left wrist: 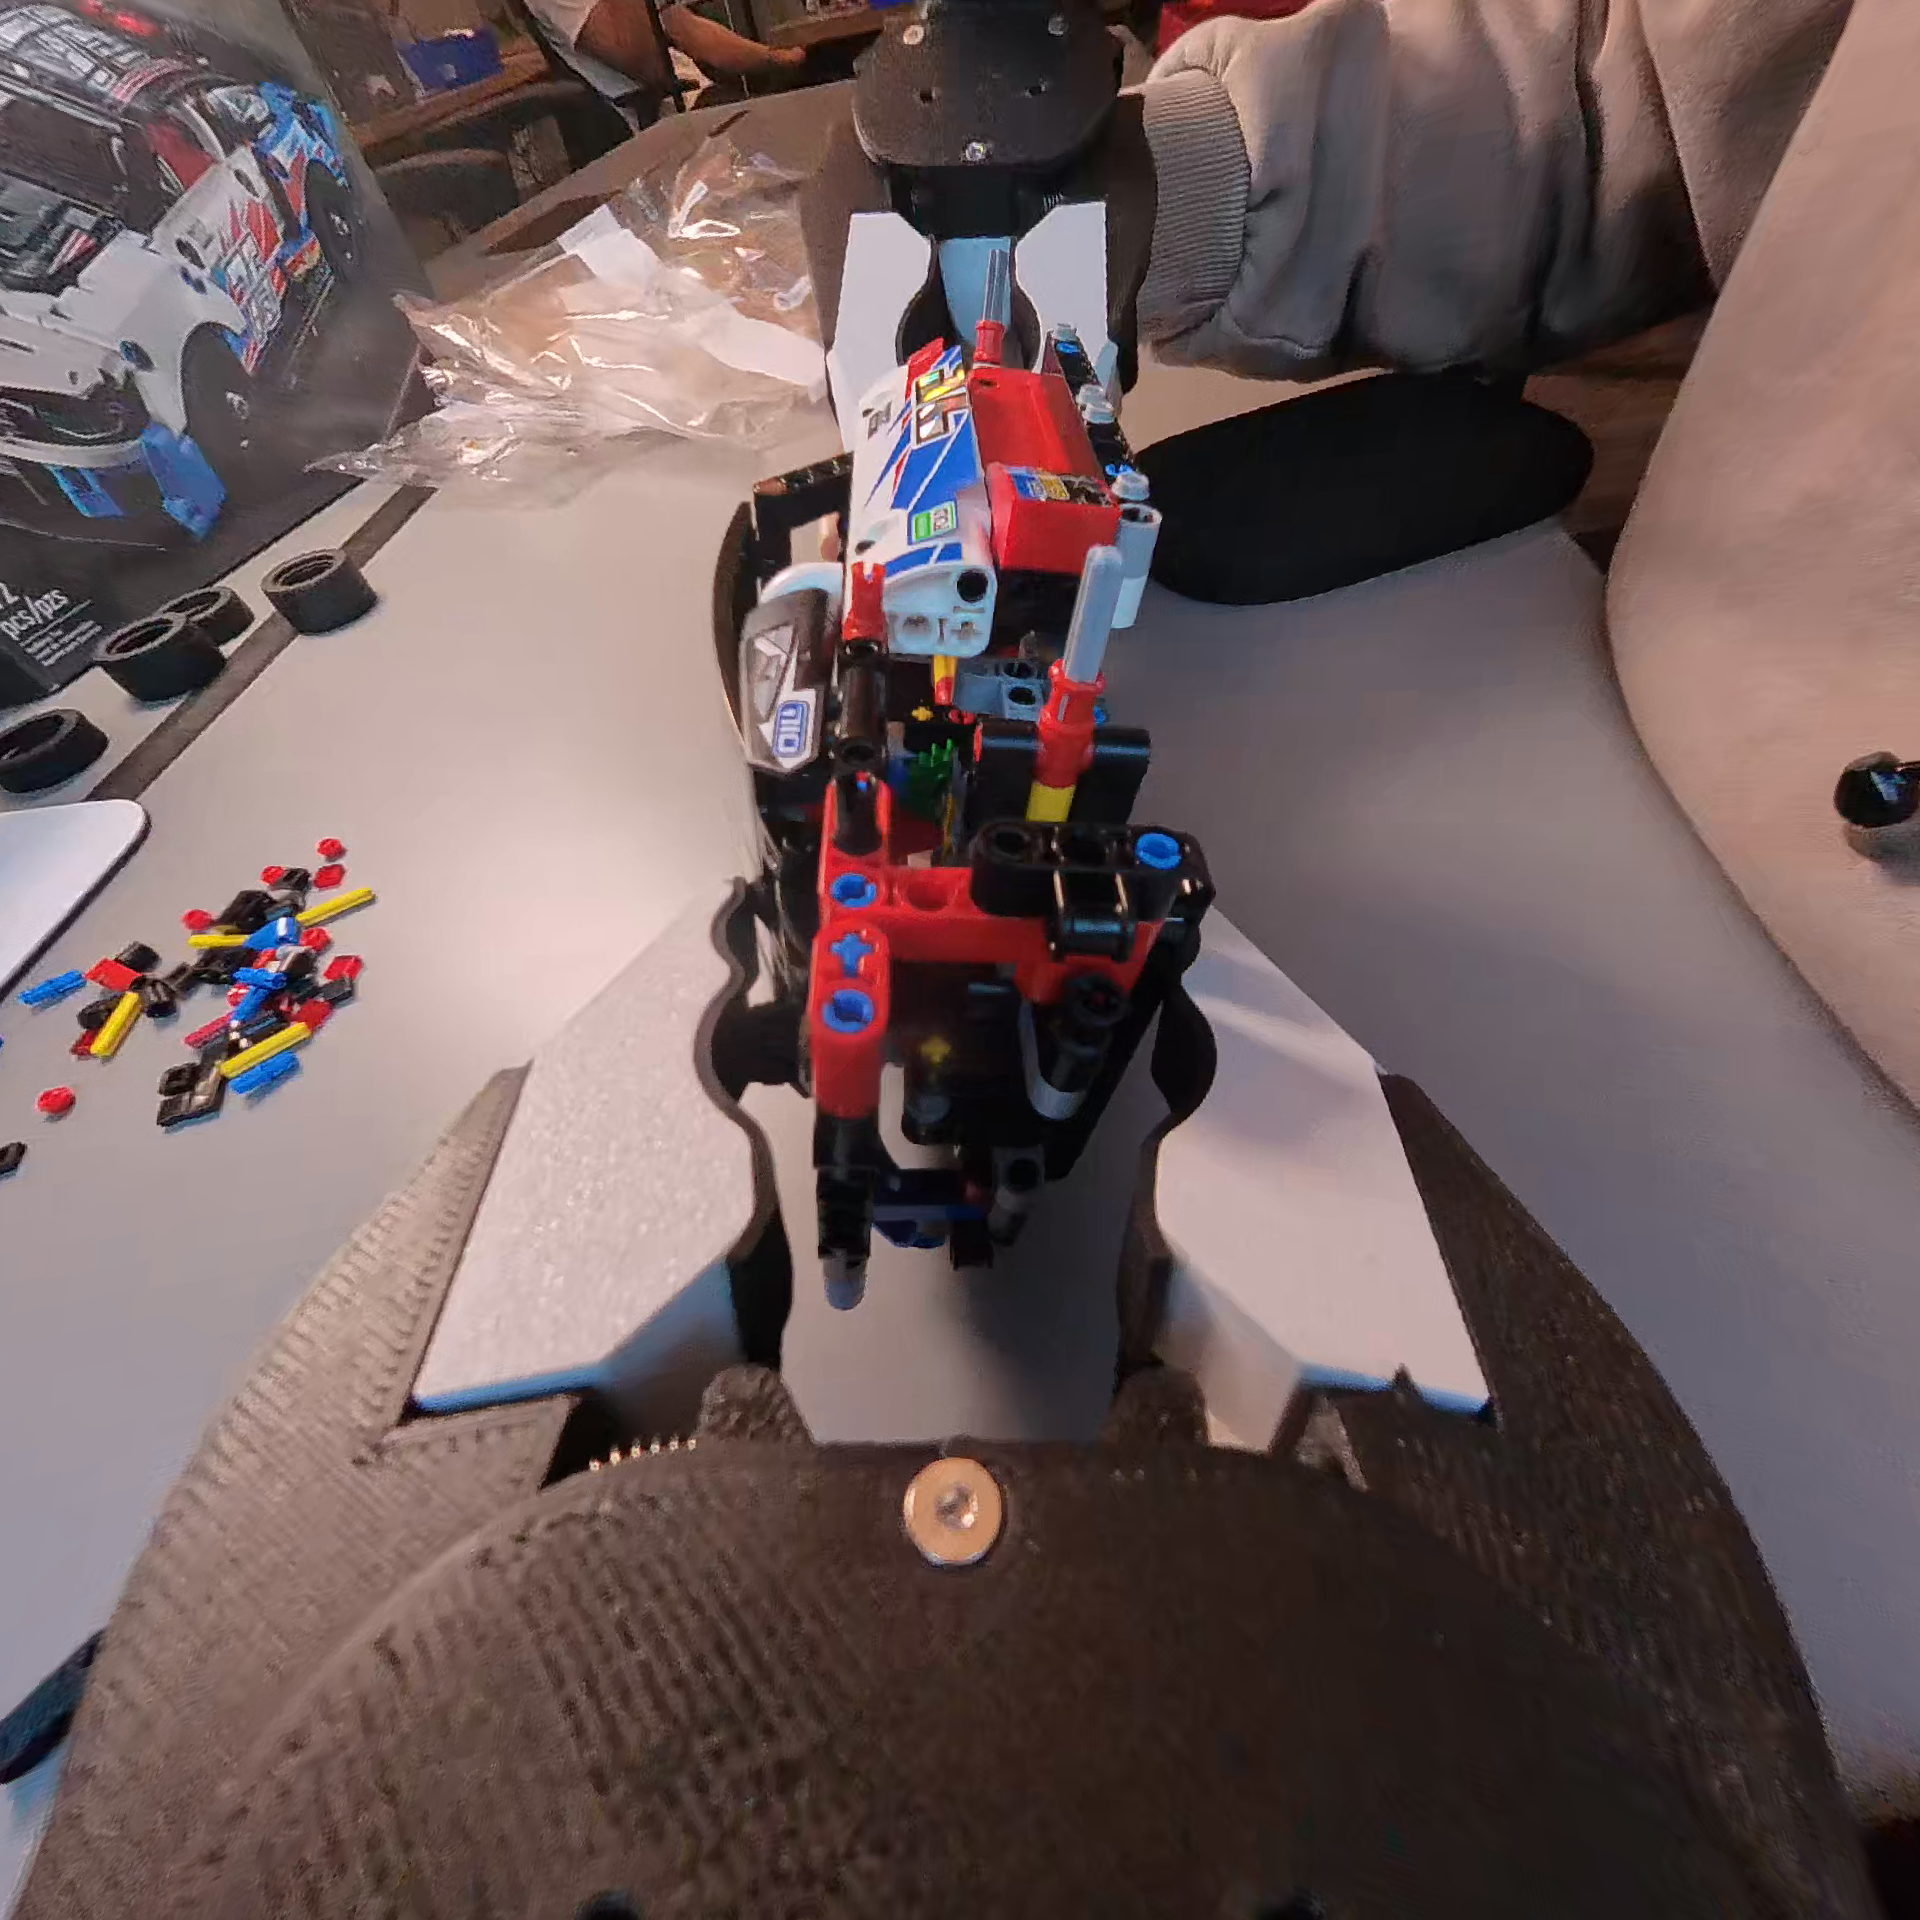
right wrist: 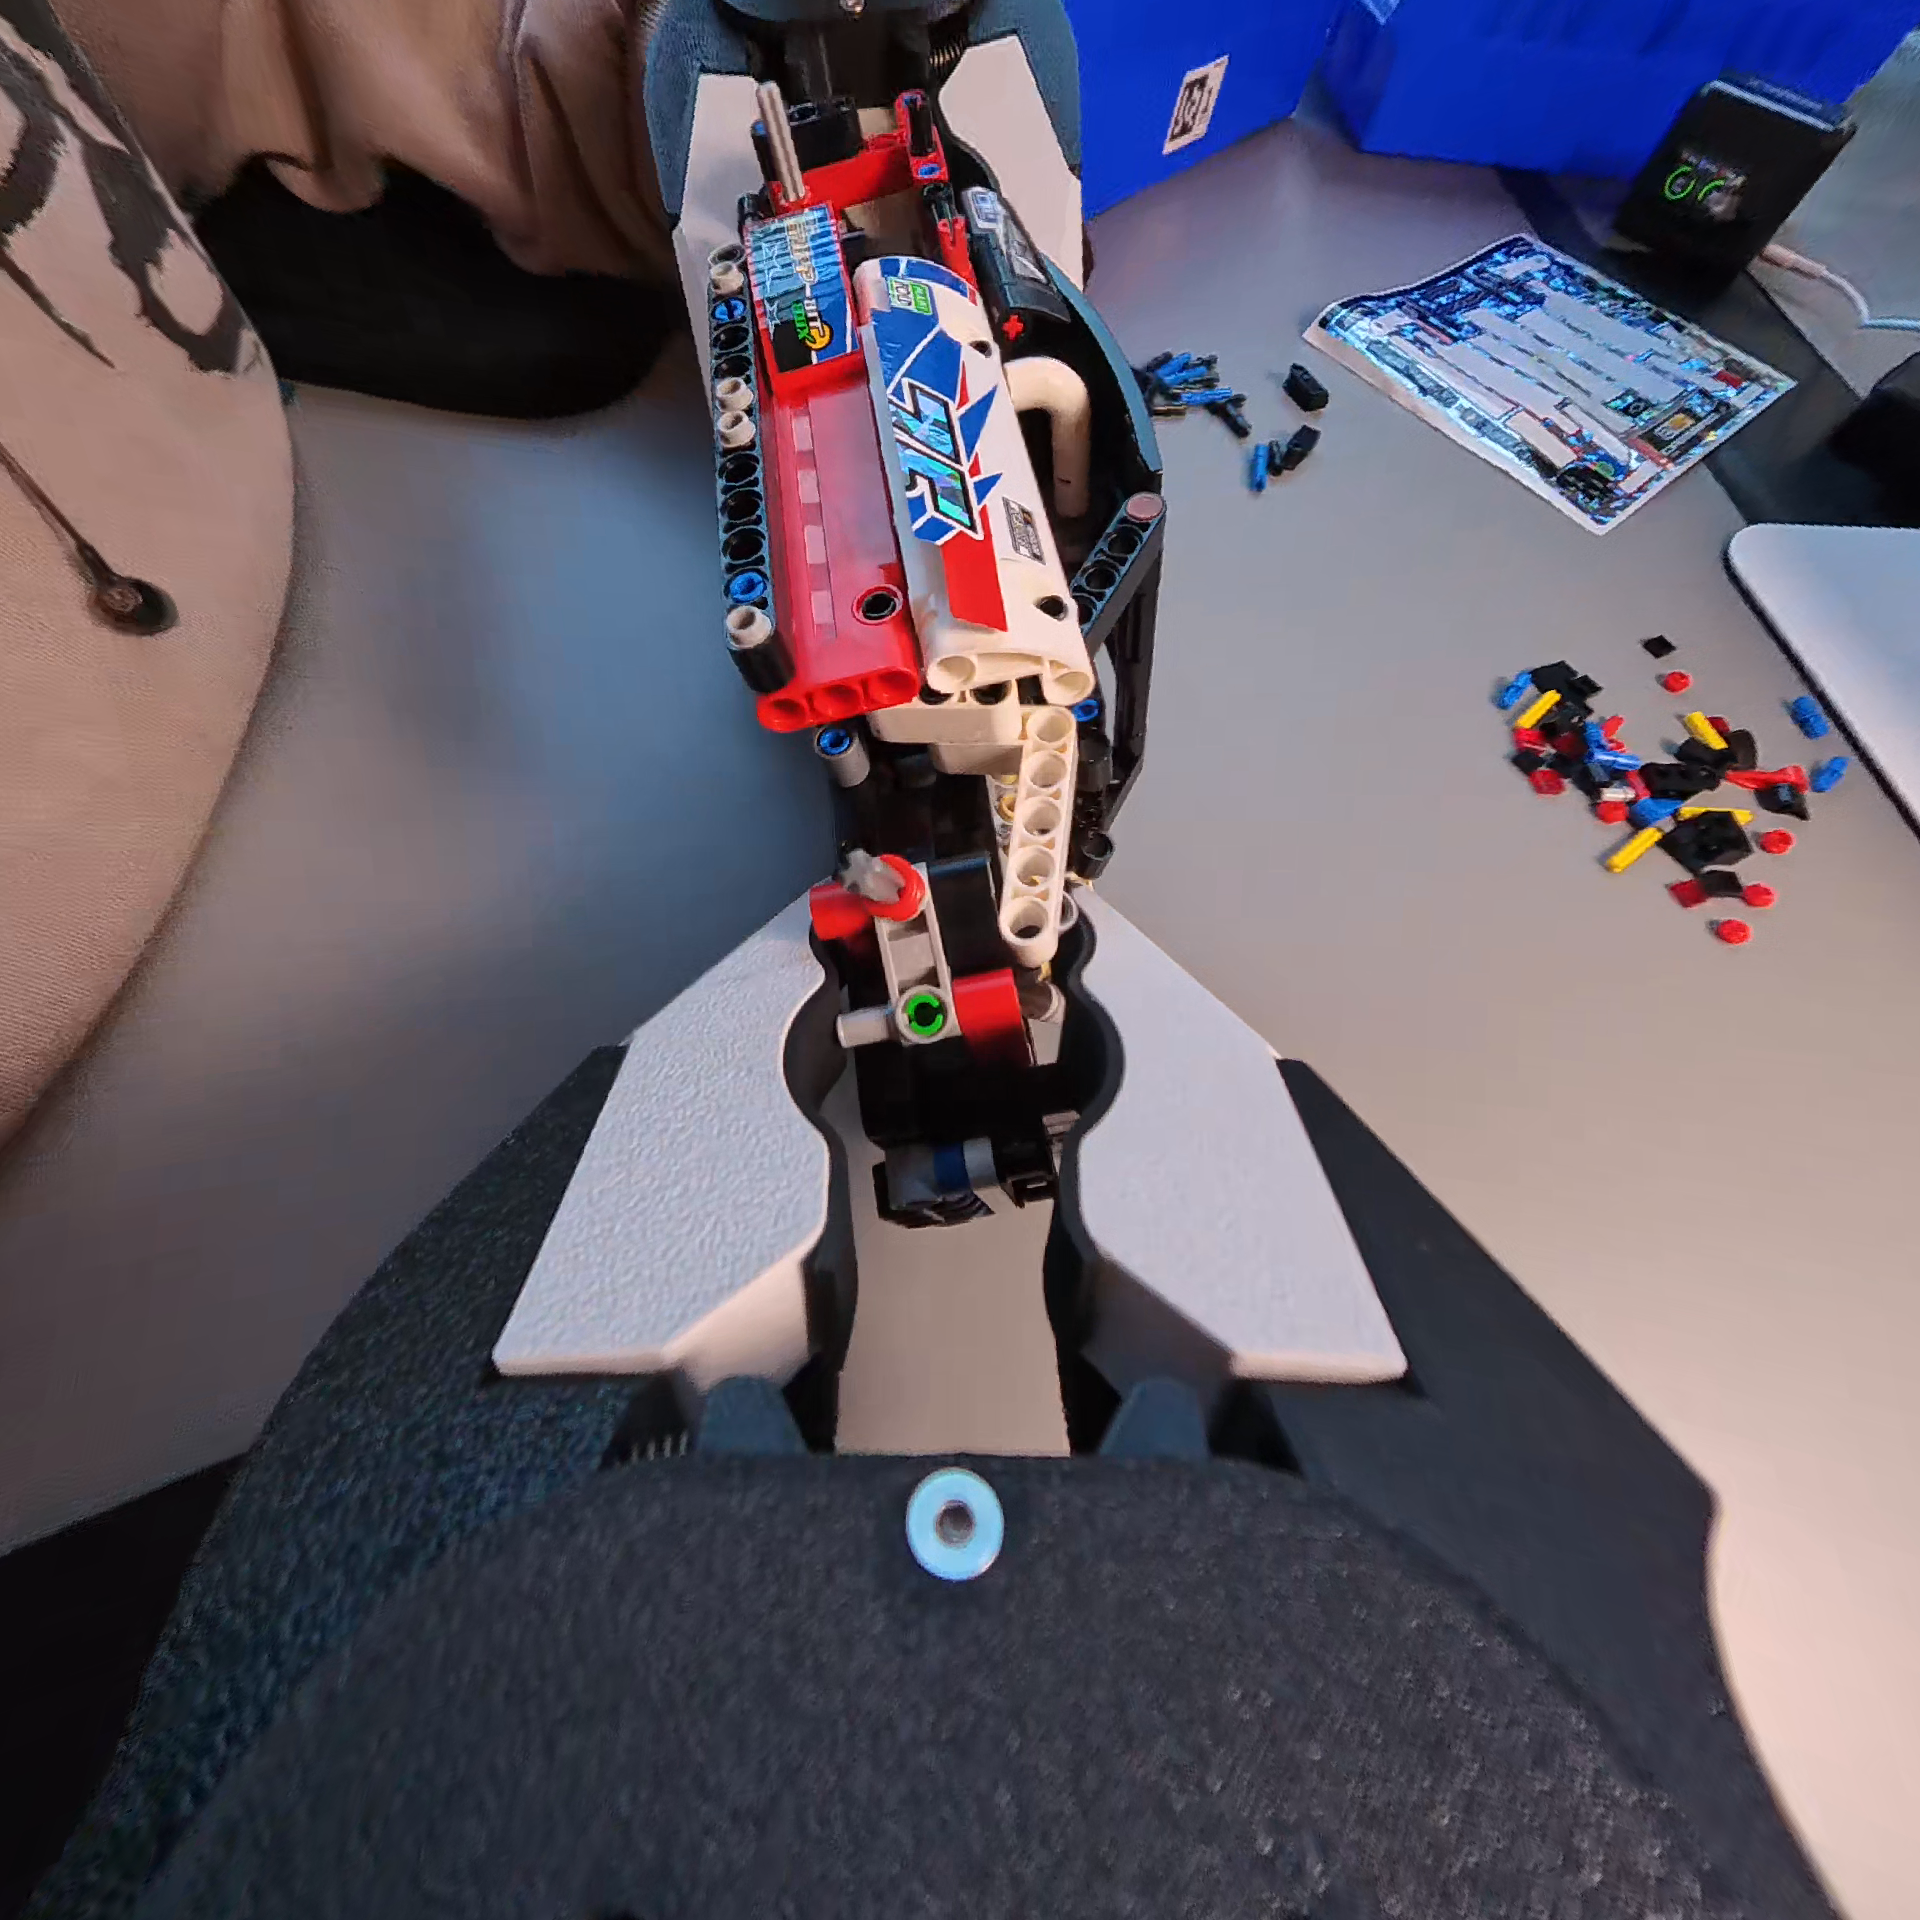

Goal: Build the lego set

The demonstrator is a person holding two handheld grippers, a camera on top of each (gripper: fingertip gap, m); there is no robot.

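Observation:
A half-built lego car chassis (left wrist: 966,644), red, white and black with blue stickers, is held on its side above the grey table (left wrist: 520,644) between both grippers. My left gripper (left wrist: 956,997) is shut on its near end, where the red frame and black beams are. My right gripper (right wrist: 951,1018) is shut on the other end, by a red piece and a green-tipped pin. Each gripper shows at the far end in the other's view: the right gripper (left wrist: 971,281), the left gripper (right wrist: 862,94). The chassis also fills the middle of the right wrist view (right wrist: 914,468).
A pile of small loose pieces (left wrist: 234,977) lies at the left, also in the right wrist view (right wrist: 1652,790). Black tyres (left wrist: 312,587) stand by the set's box (left wrist: 156,260). Empty plastic bags (left wrist: 613,322) lie behind. An instruction booklet (right wrist: 1548,374) and blue pins (right wrist: 1205,395) lie at right. A person's sleeve (left wrist: 1455,177) is close. The grippers' ends are close to 12 centimetres from one another.

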